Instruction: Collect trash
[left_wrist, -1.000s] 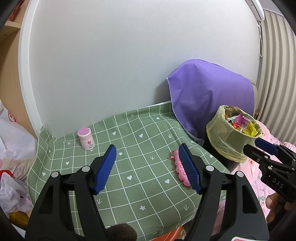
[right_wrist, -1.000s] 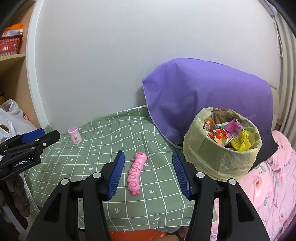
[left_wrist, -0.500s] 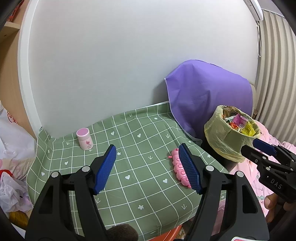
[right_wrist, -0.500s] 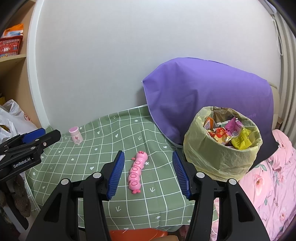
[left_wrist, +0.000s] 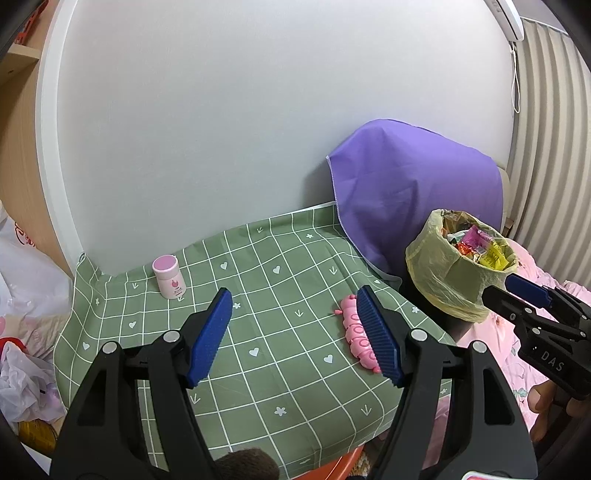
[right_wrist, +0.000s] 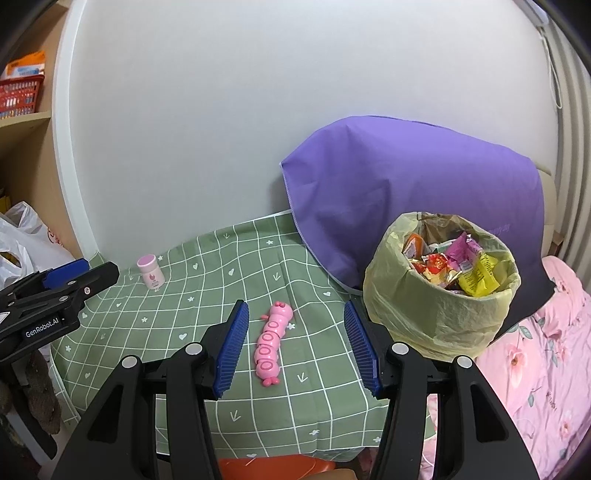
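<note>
- Both jaws gape on my left hand-held gripper (left_wrist: 295, 334), empty above the green tabletop (left_wrist: 258, 266); a pink-capped bottle (left_wrist: 169, 277) stands far left.
- Centre: pink caterpillar toy (right_wrist: 272, 343) lies between my right hand-held gripper (right_wrist: 295, 347)'s parted pads; likely light, rigid, slick; I'd pinch it mid-body.
- Right: lined trash bin (right_wrist: 439, 317), brimming with wrappers.

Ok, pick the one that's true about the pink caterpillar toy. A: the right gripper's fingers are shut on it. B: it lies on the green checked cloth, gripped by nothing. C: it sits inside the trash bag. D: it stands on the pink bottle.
B: the pink caterpillar toy lies flat on the green checked cloth, with the right gripper open above it.
</note>
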